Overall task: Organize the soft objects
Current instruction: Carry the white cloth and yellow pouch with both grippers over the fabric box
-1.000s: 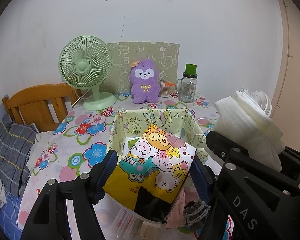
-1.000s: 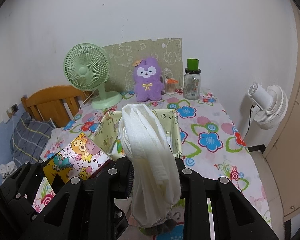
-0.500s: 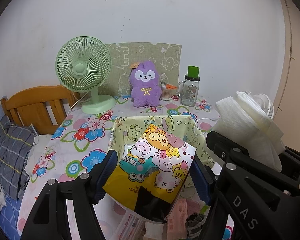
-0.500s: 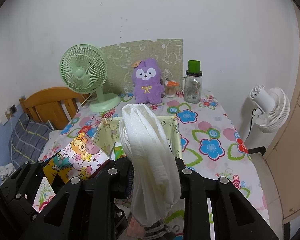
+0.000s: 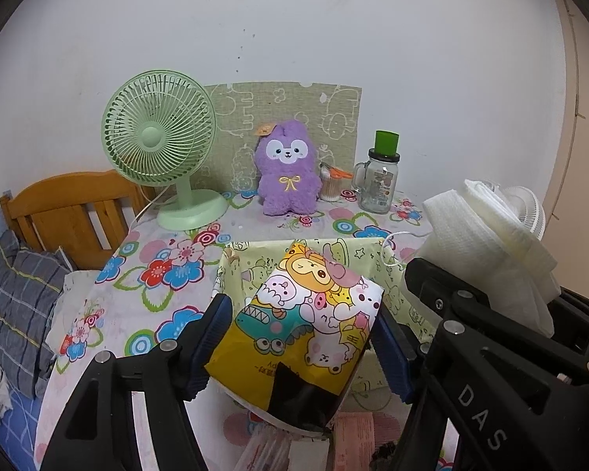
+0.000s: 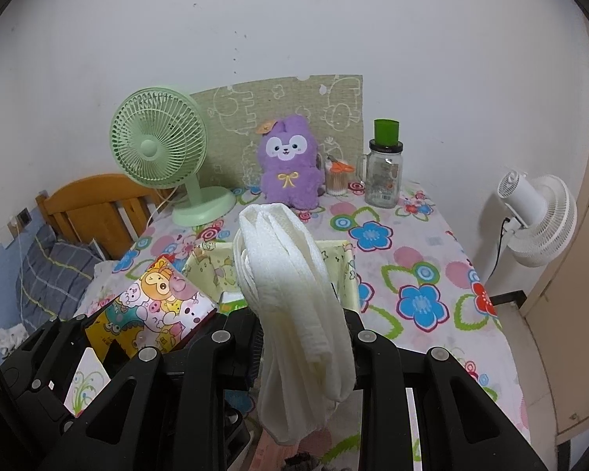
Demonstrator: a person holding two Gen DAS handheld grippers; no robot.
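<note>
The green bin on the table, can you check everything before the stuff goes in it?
1. Left gripper has the cartoon packet between its pads: ok.
2. Right gripper pinches the white cloth: ok.
3. Fabric bin open at the top: ok.
4. Room left inside the bin: cannot tell, the packet and cloth hide most of it.
5. Purple plush and glass jar stand behind the bin, out of the way: ok.
</note>
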